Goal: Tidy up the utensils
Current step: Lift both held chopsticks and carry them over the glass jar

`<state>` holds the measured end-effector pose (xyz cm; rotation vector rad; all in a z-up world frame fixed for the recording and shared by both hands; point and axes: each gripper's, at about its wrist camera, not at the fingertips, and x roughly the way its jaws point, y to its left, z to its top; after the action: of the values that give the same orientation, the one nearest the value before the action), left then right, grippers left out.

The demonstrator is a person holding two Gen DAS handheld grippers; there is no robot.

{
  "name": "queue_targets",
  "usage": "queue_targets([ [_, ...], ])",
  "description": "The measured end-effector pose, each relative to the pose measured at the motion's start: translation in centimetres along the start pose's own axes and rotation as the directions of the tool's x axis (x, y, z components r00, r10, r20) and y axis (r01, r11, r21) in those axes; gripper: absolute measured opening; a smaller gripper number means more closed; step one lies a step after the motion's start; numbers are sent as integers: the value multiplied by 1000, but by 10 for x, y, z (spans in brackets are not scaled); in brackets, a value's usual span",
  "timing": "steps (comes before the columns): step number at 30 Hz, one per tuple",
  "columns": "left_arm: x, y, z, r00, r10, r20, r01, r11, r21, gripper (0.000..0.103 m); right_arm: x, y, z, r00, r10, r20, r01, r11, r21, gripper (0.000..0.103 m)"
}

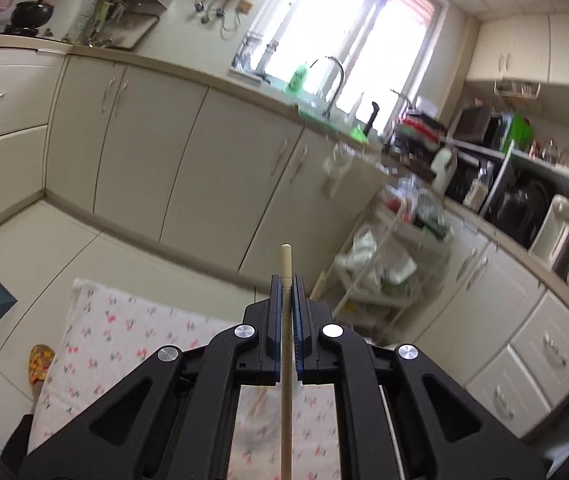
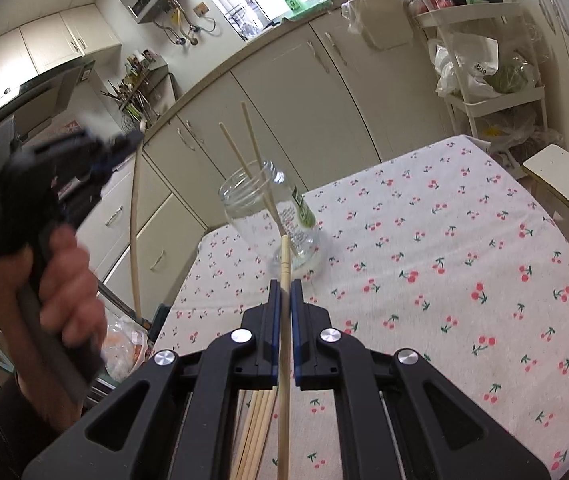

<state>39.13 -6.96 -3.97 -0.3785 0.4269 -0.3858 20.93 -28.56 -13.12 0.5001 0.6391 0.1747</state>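
Left gripper (image 1: 286,280): jaws pinched tight on a single chopstick (image 1: 286,264), blue pads hard against the wood, tip poking just past them. Seen from the right wrist it's up off the table's left edge, a hand (image 2: 66,280) wrapped round the handle, the stick hanging down in a long pale line.

Right gripper (image 2: 284,285): jaws closed as well, clamped on its own chopstick (image 2: 285,256), which points straight toward the jar.

Jar (image 2: 272,216): clear glass, open mouth, standing near the far left corner of the table, two chopsticks (image 2: 258,168) already leaning inside and sticking well out of the top.

Spare sticks (image 2: 258,432): a bundle of them lying on the cherry-print tablecloth (image 2: 464,280) at the near edge, right under the right gripper.

Handling, the sticks: light, stiff, thin and smooth, I'd say. Held near one end they look ready to pivot or slide between the pads. A grip nearer the middle should steady them, though an end grip leaves more length free to go in the jar.

Handling, the jar: glass, breakable, looks nearly empty and so probably easy to tip. A stick prodding the rim sideways could topple it.

Stage, by my read: both hands loaded, the drop into the jar not yet made.
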Motion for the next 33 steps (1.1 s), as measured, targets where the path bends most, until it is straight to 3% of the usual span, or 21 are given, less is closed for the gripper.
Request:
queue_targets([
  [8,25,-6,43,986,29,165,-19,998,-61,5,14,-14,2,1000,6,8,-7,1000,15,6],
  [14,51,-7,57,972,69,224,-55,996,-66,5,21,-18,4,1000,21,18,-21,1000,17,6],
  [20,79,-11,51,956,118,268,-113,993,-32,5,25,-14,4,999,39,22,-39,999,2,6],
  [25,95,-13,31,957,140,254,-150,989,17,5,26,-18,3,999,39,27,-39,999,7,6],
  [33,98,-9,-6,974,140,180,-156,985,78,5,25,-21,5,999,36,33,-37,999,17,6],
])
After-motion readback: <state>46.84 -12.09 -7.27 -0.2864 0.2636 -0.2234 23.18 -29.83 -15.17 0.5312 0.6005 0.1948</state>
